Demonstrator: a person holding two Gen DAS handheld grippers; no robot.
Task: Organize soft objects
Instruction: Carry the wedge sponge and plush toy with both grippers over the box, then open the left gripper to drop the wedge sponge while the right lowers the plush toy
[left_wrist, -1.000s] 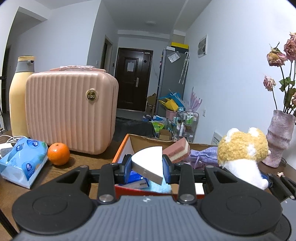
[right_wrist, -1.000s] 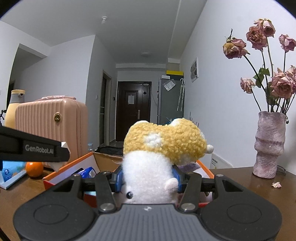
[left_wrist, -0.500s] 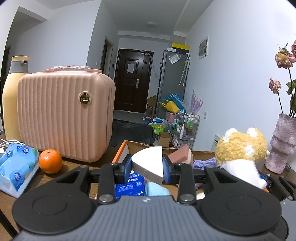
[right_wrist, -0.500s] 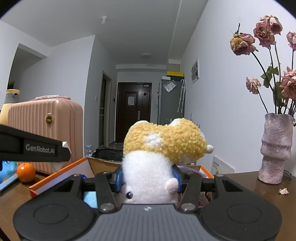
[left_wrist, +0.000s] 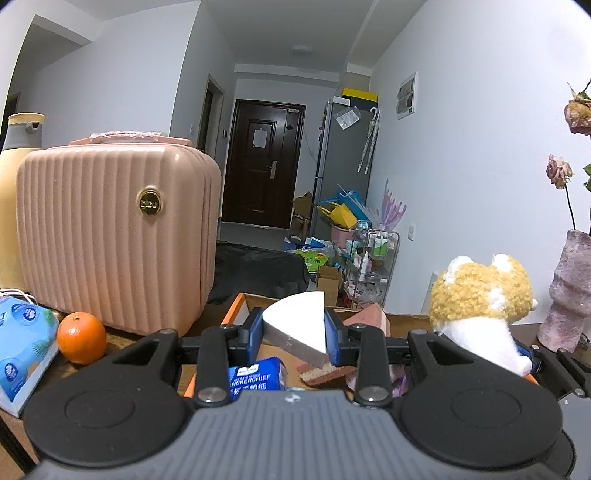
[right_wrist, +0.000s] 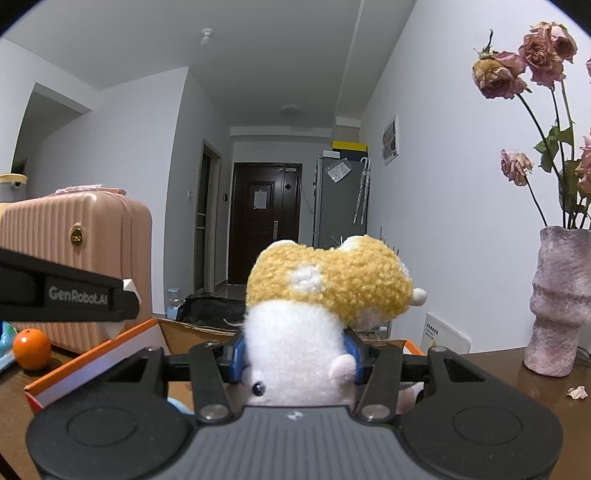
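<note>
My left gripper (left_wrist: 294, 332) is shut on a white wedge-shaped sponge (left_wrist: 297, 325) and holds it above an open cardboard box with an orange rim (left_wrist: 236, 308). In the box lie a pink sponge (left_wrist: 369, 317), a blue tissue packet (left_wrist: 255, 376) and purple cloth. My right gripper (right_wrist: 294, 356) is shut on a yellow and white plush toy (right_wrist: 325, 291), held over the same box (right_wrist: 92, 354). The plush also shows in the left wrist view (left_wrist: 480, 306). The left gripper's side shows in the right wrist view (right_wrist: 66, 295).
A pink ribbed suitcase (left_wrist: 110, 236) stands at the left, with a yellow bottle (left_wrist: 14, 184) behind it. An orange (left_wrist: 81, 338) and a blue tissue pack (left_wrist: 22, 343) lie left of the box. A vase of dried roses (right_wrist: 557, 295) stands at the right.
Both grippers have moved forward and a little up over the box, still holding the sponge and the plush. The suitcase and vase look nearer.
</note>
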